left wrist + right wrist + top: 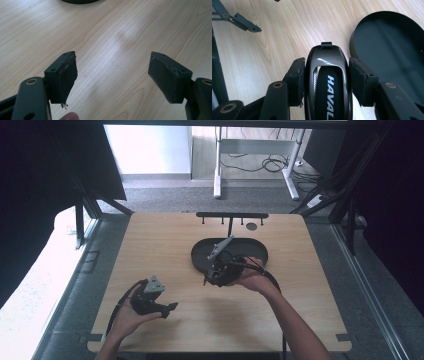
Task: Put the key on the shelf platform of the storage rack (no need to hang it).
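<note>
A glossy black key fob (328, 82) marked HAVAL stands between the pads of my right gripper (327, 72), which is shut on its two sides. It hangs just above the wooden table, beside the left rim of a black oval tray (387, 45). From above, the right gripper (209, 279) sits at the near edge of that tray (252, 247). My left gripper (170, 309) rests low over the table near the front left. Its jaws stand wide apart with only bare wood between the pads (66, 77).
A black rack with small hooks (231, 215) stands along the table's far edge, with a small round disc (251, 226) beside it. One finger of the left gripper (244, 23) shows far off in the right gripper view. Grey floor surrounds the table (165, 245).
</note>
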Tool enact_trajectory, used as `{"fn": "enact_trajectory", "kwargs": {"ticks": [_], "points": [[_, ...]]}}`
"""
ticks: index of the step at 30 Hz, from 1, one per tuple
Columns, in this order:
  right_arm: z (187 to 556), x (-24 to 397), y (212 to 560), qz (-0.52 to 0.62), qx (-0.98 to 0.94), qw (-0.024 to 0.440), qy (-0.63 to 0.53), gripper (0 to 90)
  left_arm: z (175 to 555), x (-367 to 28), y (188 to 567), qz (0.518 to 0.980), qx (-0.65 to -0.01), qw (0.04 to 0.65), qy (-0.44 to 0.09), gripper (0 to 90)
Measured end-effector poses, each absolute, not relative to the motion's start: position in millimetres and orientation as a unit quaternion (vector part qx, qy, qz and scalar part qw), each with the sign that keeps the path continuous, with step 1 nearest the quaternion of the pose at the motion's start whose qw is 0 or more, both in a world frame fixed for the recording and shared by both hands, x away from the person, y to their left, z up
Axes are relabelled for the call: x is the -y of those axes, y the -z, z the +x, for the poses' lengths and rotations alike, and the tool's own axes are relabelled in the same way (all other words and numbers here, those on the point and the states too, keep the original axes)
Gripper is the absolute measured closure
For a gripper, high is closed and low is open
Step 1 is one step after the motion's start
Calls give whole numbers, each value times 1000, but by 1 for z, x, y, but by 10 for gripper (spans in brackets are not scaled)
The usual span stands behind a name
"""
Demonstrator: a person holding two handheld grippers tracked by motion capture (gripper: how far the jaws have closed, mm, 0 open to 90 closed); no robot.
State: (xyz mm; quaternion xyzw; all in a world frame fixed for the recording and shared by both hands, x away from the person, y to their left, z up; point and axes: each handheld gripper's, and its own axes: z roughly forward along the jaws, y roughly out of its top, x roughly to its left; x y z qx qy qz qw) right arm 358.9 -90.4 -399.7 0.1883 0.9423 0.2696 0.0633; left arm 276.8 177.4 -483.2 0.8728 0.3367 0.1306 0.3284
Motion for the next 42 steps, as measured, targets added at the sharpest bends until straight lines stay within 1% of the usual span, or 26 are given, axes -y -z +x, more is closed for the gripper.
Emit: {"fn": "enact_trajectory", "kwargs": {"ticks": [22, 42], "points": [[389, 90, 392, 202, -939, 65, -270, 492, 276, -176, 483, 874, -334, 329, -126, 235], [421, 89, 405, 226, -936, 68, -263, 493, 276, -175, 483, 875, -333, 328, -126, 235]]}}
